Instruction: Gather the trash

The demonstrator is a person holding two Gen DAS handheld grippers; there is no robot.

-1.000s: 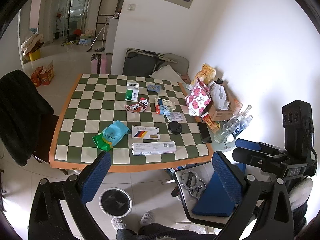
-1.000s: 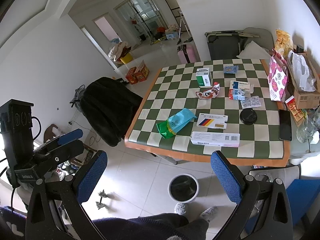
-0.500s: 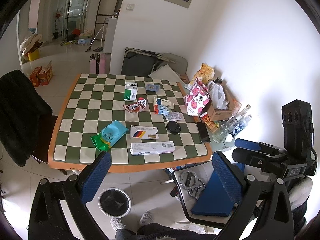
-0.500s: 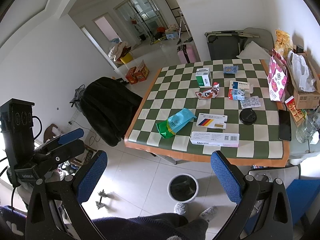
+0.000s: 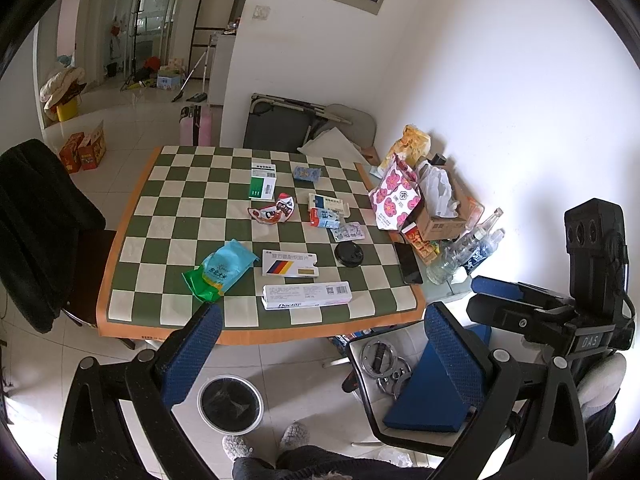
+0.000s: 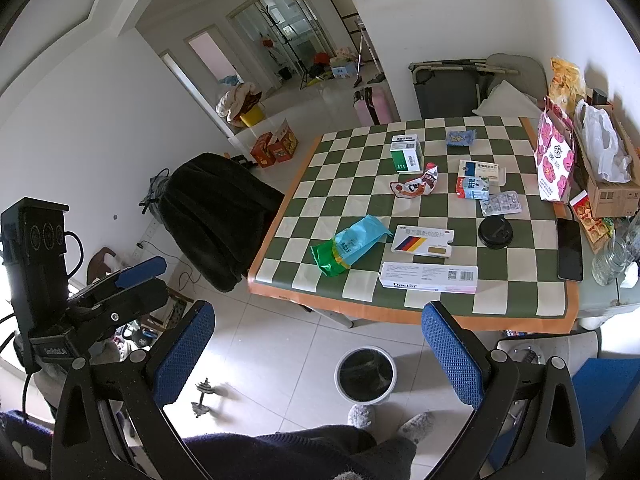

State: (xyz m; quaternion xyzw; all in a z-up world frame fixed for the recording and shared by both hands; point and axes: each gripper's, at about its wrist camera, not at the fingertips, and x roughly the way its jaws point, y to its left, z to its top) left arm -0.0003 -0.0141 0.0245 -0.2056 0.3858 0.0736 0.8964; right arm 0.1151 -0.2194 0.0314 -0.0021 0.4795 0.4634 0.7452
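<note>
The checkered table (image 5: 132, 216) filled the middle of both views, and nothing on it had yet been collected. The bin (image 6: 365, 374) stood on the floor tiles in the lower centre of the right wrist frame, just below the table's near orange edge, so drops from that edge would be short.

Both tools hung well back from the table. The left gripper (image 5: 320, 344) sat at the bottom of its own frame with its jaws spread wide and nothing between them; the right gripper (image 6: 318, 344) was likewise wide open and empty.

A sensible first target looked to be the long white box (image 6: 429, 277), lying lowest in the frame and nearest the edge. It lay flat, so the fingers would need to straddle its narrow width, not its length. Just up and left of it lay the green-and-blue bag (image 6: 348, 245), soft and probably best pinched at its crumpled green end. The striped flat box (image 6: 423, 241) sat above the long one, the black lid (image 6: 495, 232) to its right.

Smaller scraps lay nearer the frame's centre: the red-and-white wrapper (image 6: 416, 185) and the blister pack (image 6: 501, 203), thin enough that it might slip.
</note>
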